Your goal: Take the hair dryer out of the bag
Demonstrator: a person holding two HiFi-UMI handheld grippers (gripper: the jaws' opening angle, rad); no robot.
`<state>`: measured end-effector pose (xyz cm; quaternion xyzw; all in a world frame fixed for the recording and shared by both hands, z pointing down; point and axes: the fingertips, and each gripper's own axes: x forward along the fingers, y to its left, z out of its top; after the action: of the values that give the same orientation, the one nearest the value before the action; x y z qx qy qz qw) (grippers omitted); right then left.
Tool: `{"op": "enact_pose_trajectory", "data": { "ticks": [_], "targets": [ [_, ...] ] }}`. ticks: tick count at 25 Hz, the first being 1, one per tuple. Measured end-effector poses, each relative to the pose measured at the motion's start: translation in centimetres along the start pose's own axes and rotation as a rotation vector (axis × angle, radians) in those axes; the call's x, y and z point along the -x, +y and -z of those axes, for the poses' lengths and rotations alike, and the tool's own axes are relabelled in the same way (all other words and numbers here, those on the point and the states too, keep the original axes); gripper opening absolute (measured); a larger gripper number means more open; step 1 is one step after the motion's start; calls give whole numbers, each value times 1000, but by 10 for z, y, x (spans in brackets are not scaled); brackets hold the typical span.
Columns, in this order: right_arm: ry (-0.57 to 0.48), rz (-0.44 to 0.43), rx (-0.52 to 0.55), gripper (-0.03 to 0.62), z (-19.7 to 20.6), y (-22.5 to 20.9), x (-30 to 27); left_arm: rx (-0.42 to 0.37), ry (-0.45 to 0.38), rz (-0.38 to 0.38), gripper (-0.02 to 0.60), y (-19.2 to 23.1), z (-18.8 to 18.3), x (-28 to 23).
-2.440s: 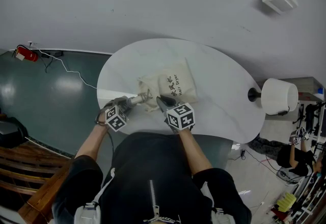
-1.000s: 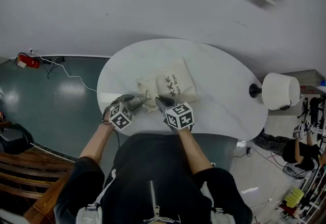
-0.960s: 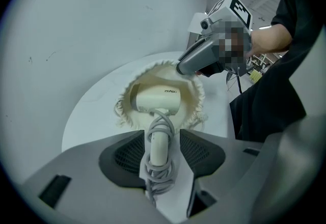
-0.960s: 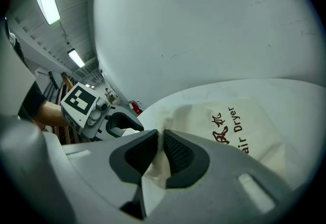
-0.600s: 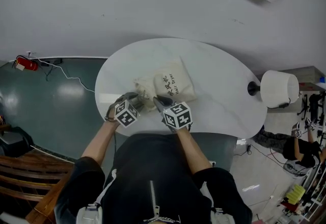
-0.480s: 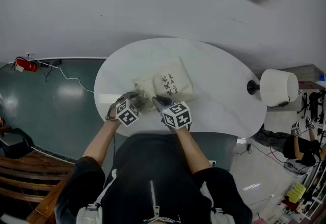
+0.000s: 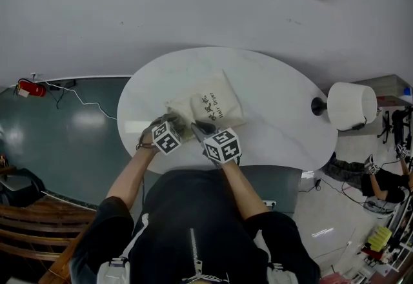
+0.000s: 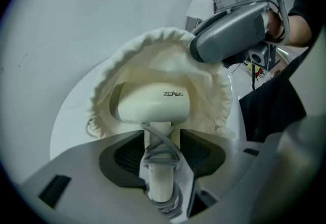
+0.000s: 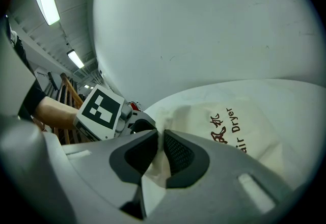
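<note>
A red fire extinguisher (image 7: 26, 88) lies on the dark floor at the far left, with a thin cable (image 7: 90, 107) trailing from it toward the white oval desk (image 7: 277, 115).

At the near left of the desk, the left gripper (image 8: 162, 152) points steeply down into the open mouth of a cream cloth bag (image 7: 216, 103). The bag lies flat near the middle of the desk, with its gathered mouth toward the person and the print "Hair Dryer" on its upper side. The cream hair dryer (image 8: 153, 103) is still in that mouth. Its body sits crosswise inside the ruffled rim, and its handle, wound with a grey cord, sticks out toward the person. The left jaws have closed to the handle's width and clamp it from both sides, pressing against the wound cord.

Just to the right, the right gripper (image 9: 159, 152) slants down at the near right edge of the bag's mouth. Its jaws are pinched together on a fold of the cream fabric rim and hold it up off the desk. The two grippers sit close beside each other, with their marker cubes toward the person.

Past the desk's right end stands a white cylinder (image 7: 352, 105) on a dark stem. Farther right, another person (image 7: 387, 181) is low on the floor.
</note>
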<state>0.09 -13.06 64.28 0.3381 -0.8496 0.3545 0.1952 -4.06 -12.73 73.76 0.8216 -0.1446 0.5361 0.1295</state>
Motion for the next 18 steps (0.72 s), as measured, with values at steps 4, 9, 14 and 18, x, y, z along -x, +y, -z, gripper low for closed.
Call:
{"op": "enact_pose_trajectory", "data": {
  "ticks": [4, 9, 14, 18],
  "targets": [
    [1, 0, -1, 40, 1, -1, 1, -22, 18, 13, 206, -1, 0, -7],
    [4, -1, -2, 40, 2, -2, 2, -19, 36, 34, 206, -2, -2, -14],
    [8, -2, 0, 40, 3, 0, 1, -20, 62, 47, 206, -3, -1, -21],
    [11, -3, -1, 40, 4, -1, 1, -30, 85, 44, 206, -3, 0, -26]
  ]
}}
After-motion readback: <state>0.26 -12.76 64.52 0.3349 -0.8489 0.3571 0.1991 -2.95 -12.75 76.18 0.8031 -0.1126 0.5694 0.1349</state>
